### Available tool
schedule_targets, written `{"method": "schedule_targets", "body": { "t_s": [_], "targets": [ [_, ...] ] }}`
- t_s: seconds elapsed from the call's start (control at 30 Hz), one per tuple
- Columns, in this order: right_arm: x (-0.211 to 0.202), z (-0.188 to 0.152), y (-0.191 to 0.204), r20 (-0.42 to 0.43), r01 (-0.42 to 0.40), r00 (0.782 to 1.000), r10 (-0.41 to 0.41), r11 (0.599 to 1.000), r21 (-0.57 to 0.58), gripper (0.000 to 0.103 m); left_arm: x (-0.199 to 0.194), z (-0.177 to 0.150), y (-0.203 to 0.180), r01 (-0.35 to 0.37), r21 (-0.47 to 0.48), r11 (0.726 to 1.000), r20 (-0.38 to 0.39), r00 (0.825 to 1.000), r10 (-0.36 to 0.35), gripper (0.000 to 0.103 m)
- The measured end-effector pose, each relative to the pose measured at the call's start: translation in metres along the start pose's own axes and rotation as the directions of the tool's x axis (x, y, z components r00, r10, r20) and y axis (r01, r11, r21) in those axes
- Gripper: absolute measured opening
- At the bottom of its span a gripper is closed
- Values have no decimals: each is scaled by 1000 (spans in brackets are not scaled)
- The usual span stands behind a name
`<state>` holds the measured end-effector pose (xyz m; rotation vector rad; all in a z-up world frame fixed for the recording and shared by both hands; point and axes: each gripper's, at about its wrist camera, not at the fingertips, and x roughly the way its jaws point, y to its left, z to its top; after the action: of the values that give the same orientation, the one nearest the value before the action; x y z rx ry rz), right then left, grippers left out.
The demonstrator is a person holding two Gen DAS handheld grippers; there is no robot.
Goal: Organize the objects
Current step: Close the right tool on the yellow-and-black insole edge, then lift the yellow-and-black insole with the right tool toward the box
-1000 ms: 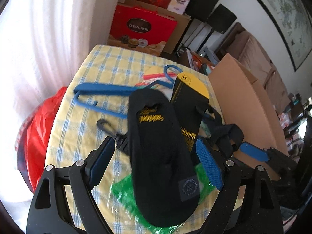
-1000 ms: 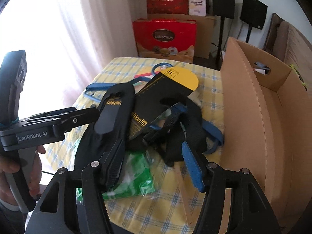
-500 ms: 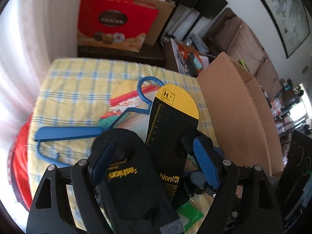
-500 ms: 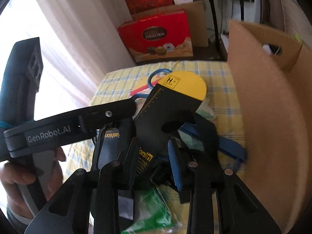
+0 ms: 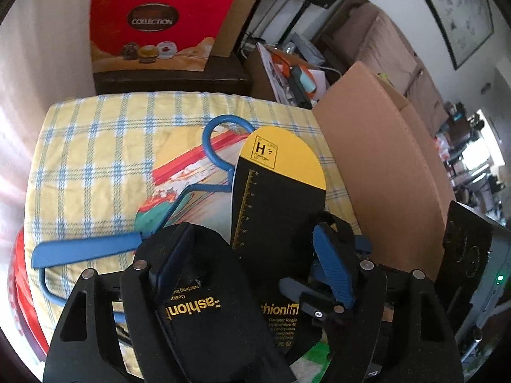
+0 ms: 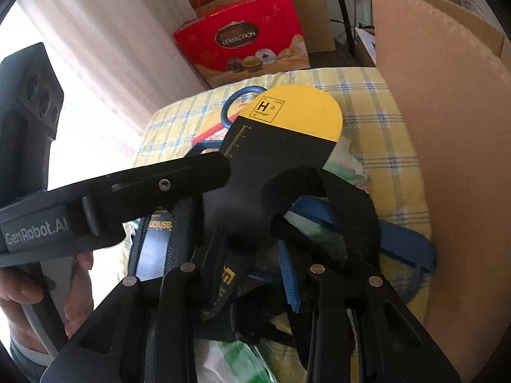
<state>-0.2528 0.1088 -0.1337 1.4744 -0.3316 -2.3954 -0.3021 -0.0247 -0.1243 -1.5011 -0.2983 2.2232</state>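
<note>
**Both grippers over the slipper pile, jaws around the cards**

Left wrist view: left gripper (image 5: 252, 265) low over the yellow-and-blue checked tabletop (image 5: 95, 134), jaws wide apart. Black slipper card (image 5: 204, 306) with gold "Fashion" lettering lies between and under the jaws, nearer the left pad; contact with the pad cannot be told. Second card, black with a yellow tip (image 5: 278, 175) marked "H", runs up the middle of the gap and sticks out past the fingertips. Its black strap (image 5: 335, 223) loops just by the right blue pad. Blue plastic hanger (image 5: 134, 220) lies flat on the tabletop to the left, hook beside the yellow tip. Open cardboard box (image 5: 383, 166) stands at the right edge of the tabletop. Red gift box (image 5: 156, 28) sits beyond the far edge.

Right wrist view: right gripper (image 6: 252, 261) jaws at a narrow gap, straddling the lower black part of the yellow-tipped card (image 6: 287, 127); firm grip cannot be told. Black strap (image 6: 351, 204) arches over the right finger. Left gripper (image 6: 127, 191) reaches in from the left, over the pile. Green plastic bag (image 6: 236, 360) lies under the jaws. Cardboard box (image 6: 453, 127) wall on the right.
</note>
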Motion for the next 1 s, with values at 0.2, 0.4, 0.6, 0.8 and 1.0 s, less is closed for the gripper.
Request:
{"method": "schedule_targets", "body": {
  "t_s": [0.2, 0.4, 0.6, 0.8, 1.0],
  "targets": [
    [-1, 0, -1, 4, 8, 1000, -8, 1000, 13, 33, -14, 13, -9, -5, 15, 1000, 42, 999, 5, 69],
    [-1, -3, -1, 11, 9, 1000, -9, 1000, 12, 33, 14, 21, -21, -32, 46, 998, -48, 998, 35, 66],
    [1, -3, -2, 14, -3, 1000, 3, 1000, 28, 33, 26, 15, -29, -40, 77, 996, -92, 995, 47, 56],
    [1, 1, 1, 16, 3, 1000, -3, 1000, 29, 32, 21, 13, -26, -46, 36, 998, -71, 996, 49, 47],
    [-27, 11, 7, 76, 9, 997, -10, 1000, 8, 28, -12, 17, -32, -10, 8, 1000, 16, 1000, 10, 45]
  ]
}}
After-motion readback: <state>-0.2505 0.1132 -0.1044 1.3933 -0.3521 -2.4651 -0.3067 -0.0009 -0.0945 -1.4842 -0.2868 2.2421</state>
